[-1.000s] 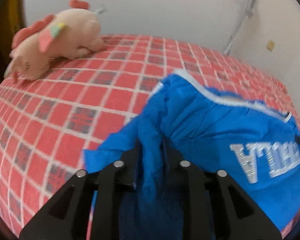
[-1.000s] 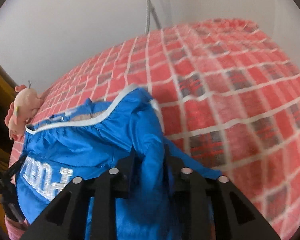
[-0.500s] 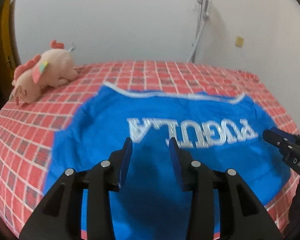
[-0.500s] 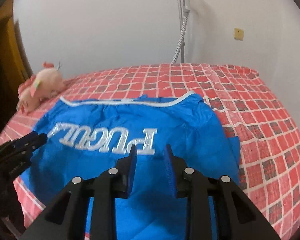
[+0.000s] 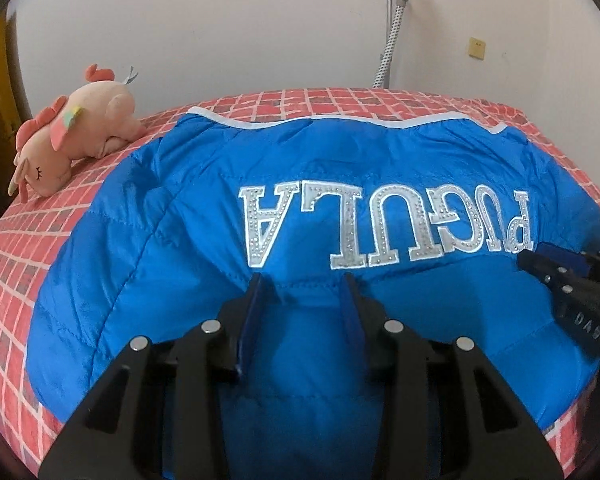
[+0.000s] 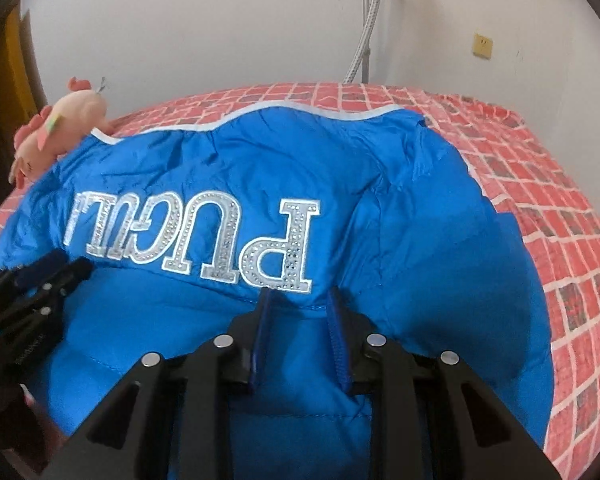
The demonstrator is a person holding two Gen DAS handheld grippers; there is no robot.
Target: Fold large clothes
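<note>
Since a second ago the bright blue quilted jacket (image 5: 172, 264) has gone from bunched and pinched in both my grippers to spread flat on the red-and-white checked bed cover (image 5: 28, 240), its back up and silver rhinestone lettering (image 5: 384, 224) upside down to me. My left gripper (image 5: 302, 304) has just been opening: its blue-padded jaws stand apart just nearer me than the lettering, fabric showing between them but not pinched. My right gripper (image 6: 298, 316), near the lettering's P end, also has its jaws apart, clamped on nothing. Each gripper's black tips show at the edge of the other's view. Beyond the lettering's far left, a pink plush unicorn (image 5: 72, 132) lies beside the jacket's white-piped hem (image 5: 340, 120).
</note>
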